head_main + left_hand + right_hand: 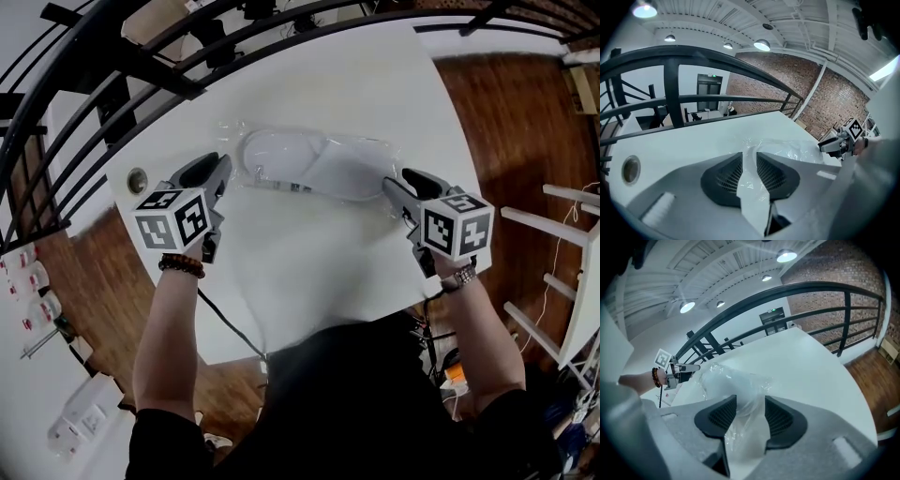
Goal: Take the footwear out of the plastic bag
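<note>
Crosswise, the plastic bag [314, 171] lies on the white bench [309, 272], its long axis running from one pair of tongs to the other. The footwear [279, 153], a pale shoe shape inside the film, sits toward the bag's left end, nearer the left tongs [749, 161] than the right tongs [750, 403]. Both pairs stand apart, the right wider, each with loose film in its gap but not pinched. Each probably needs a hold on its own end before the shoe can slide out.
</note>
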